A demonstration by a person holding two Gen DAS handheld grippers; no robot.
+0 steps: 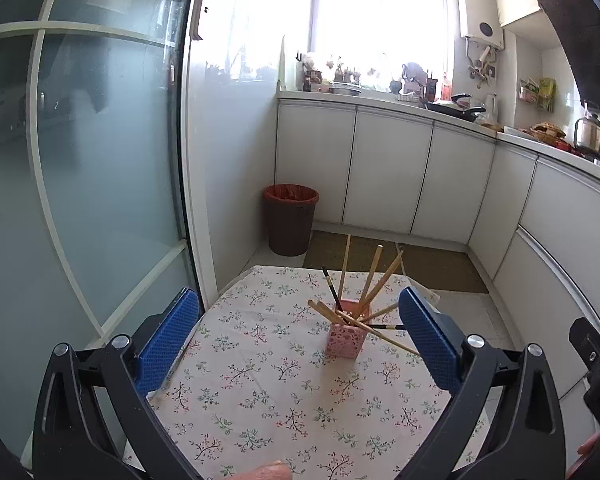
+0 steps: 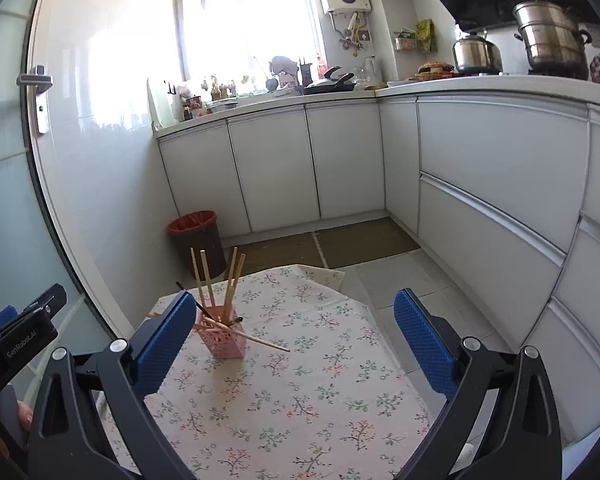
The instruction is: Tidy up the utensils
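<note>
A small pink plastic holder with a perforated lattice wall [image 1: 345, 340] stands upright on the counter [image 1: 260, 392], which is covered in a pale cloth printed with little flowering sprigs. It sits toward the far middle of the cloth. A bunch of light wooden chopsticks [image 1: 374, 276] fans out of its mouth, along with a dark-handled one [image 1: 329, 285] (black with a pale band near the tip).

Beyond the counter's far edge are a brown waste bin with a red liner [image 1: 290, 220], white cabinet doors [image 1: 384, 172] and a frosted glass door [image 1: 80, 168] at the left. Nothing lies on the cloth between the tongs and the holder.

Most sticks have their long axes steeply upright, leaning apart; in the right wrist view one pale stick [image 2: 260, 340] lies nearly flat across the rim, its tip pointing right and toward the camera.

The left tongs [image 1: 300, 336] are spread wide and hold nothing, the holder seen between the blue pads. The right tongs [image 2: 296, 332] are likewise spread to their widest and grip nothing, the holder just inside the left pad [image 2: 166, 340]
</note>
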